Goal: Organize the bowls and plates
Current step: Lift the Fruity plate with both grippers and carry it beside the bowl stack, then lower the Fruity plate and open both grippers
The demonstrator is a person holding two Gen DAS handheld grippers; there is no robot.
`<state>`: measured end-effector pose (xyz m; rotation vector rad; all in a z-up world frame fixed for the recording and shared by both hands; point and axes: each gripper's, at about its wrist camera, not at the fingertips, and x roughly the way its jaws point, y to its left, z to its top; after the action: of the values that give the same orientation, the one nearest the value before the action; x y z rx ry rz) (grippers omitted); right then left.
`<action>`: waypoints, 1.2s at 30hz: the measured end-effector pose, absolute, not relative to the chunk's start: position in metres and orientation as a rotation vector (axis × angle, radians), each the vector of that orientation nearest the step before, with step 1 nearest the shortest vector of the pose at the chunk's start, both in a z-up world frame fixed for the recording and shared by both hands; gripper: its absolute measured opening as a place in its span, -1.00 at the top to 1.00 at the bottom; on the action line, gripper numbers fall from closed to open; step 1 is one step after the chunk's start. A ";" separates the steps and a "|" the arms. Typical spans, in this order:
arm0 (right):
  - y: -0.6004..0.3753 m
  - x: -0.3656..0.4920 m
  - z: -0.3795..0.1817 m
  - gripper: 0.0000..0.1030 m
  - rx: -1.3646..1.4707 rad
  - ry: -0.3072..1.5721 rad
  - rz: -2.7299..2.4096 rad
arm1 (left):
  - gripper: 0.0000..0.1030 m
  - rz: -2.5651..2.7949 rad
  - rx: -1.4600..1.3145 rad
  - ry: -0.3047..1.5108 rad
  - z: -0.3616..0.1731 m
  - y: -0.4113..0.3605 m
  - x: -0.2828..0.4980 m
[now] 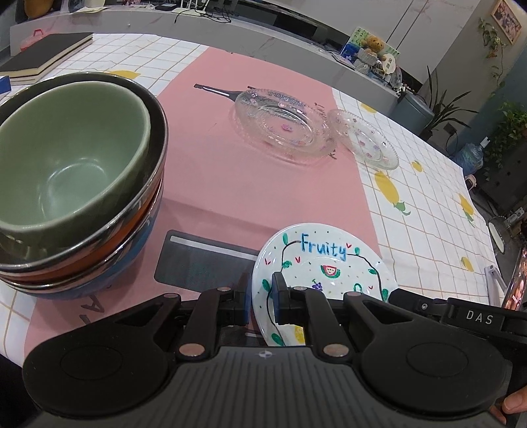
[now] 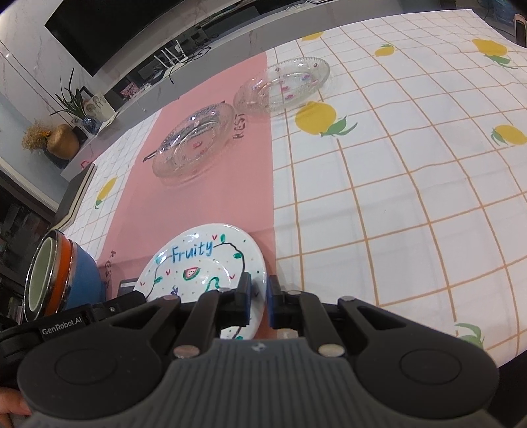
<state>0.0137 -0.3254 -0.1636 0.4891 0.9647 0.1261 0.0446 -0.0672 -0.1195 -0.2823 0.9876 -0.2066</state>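
A white plate (image 1: 316, 260) painted with "Fruity" and fruit lies low over the pink runner (image 1: 204, 171); I cannot tell if it touches the runner. My left gripper (image 1: 262, 286) is shut on its left rim. My right gripper (image 2: 260, 286) is shut on the right rim of the same plate (image 2: 197, 263). To the left stands a stack of bowls (image 1: 75, 171): a green bowl on top, then steel-rimmed orange and blue ones. Farther back on the cloth sit a large glass plate (image 1: 281, 126) and a small glass plate (image 1: 362, 138), side by side.
A black notebook (image 1: 46, 52) lies at the far left of the table. The checked lemon tablecloth (image 2: 411, 197) stretches to the right. A grey counter (image 1: 230, 29) runs behind the table, with a vase (image 2: 62, 141) and plants along the wall.
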 end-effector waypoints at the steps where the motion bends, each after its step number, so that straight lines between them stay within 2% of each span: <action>1: -0.325 0.014 -0.164 0.85 0.486 0.967 0.125 | 0.73 -0.206 -0.281 0.988 -0.120 -0.067 0.044; 10: -0.322 0.014 -0.166 0.83 0.458 0.976 0.123 | 0.71 -0.204 -0.257 1.005 -0.122 -0.069 0.046; 15: -0.322 0.013 -0.163 0.72 0.460 0.970 0.130 | 0.70 -0.210 -0.236 1.002 -0.119 -0.072 0.048; 17: -0.322 0.013 -0.160 0.49 0.451 0.960 0.129 | 0.67 -0.214 -0.225 0.989 -0.115 -0.072 0.049; 18: -0.323 0.014 -0.158 0.46 0.449 0.954 0.127 | 0.61 -0.214 -0.222 0.982 -0.111 -0.071 0.049; 25: -0.332 0.029 -0.135 0.43 0.446 0.912 0.137 | 0.55 -0.230 -0.241 0.940 -0.080 -0.068 0.071; 36: -0.339 0.087 -0.105 0.25 0.466 0.874 0.145 | 0.53 -0.196 -0.245 0.911 -0.045 -0.072 0.145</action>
<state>0.0868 -0.3389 -0.1048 0.4661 0.8736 0.1451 0.1447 -0.0725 -0.0446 -0.2450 0.9109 -0.1957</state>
